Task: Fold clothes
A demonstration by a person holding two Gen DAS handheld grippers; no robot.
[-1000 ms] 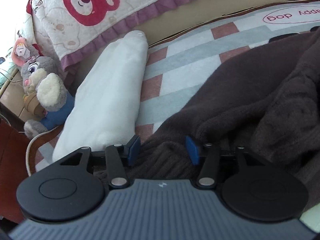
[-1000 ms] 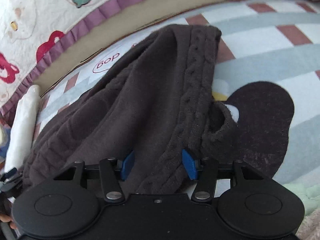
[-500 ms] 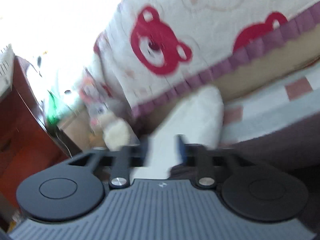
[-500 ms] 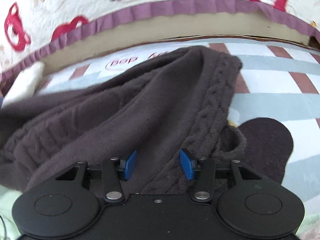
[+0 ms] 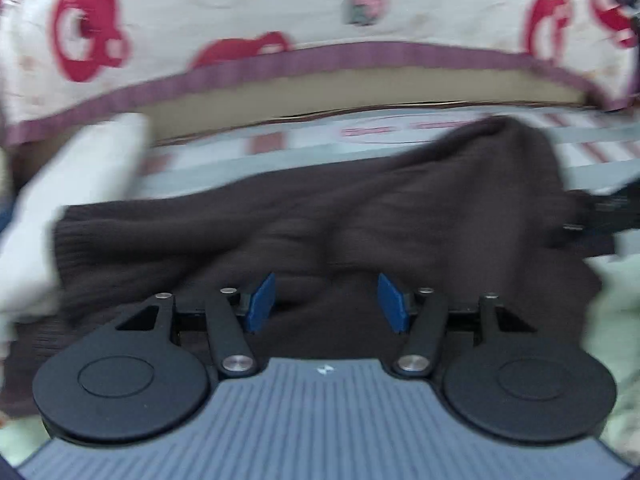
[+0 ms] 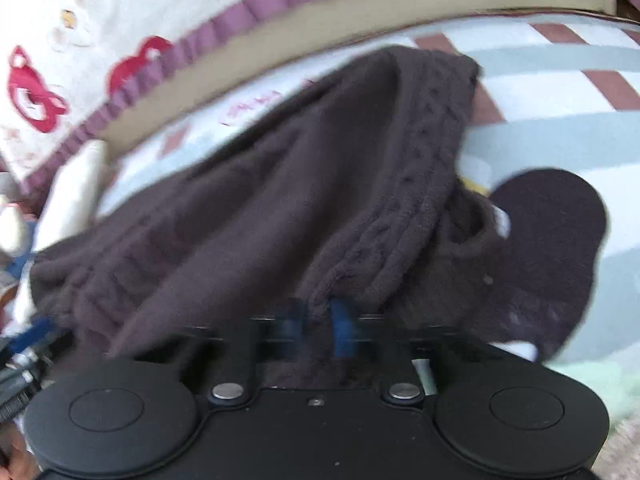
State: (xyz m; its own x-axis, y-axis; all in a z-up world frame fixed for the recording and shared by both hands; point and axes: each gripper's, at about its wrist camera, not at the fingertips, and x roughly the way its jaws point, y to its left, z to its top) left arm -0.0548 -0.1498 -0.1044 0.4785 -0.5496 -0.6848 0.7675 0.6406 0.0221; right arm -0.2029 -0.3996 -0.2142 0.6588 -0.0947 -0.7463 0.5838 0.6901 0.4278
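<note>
A: Right gripper — state?
B: Fingers just closed, clamped on the brown knit sweater's cabled edge, to lift a fold.
A: Left gripper?
B: Fingers apart, opening — sweater spread on the bed.

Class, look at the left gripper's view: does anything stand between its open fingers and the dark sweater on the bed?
Nothing visible does. The left gripper stands open right over the dark sweater, with only knit fabric showing between its blue pads.

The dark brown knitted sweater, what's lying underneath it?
The dark brown knitted sweater lies on a checked blue, white and brick-red mat. A dark round patch shows beside it; anything beneath the sweater is covered.
</note>
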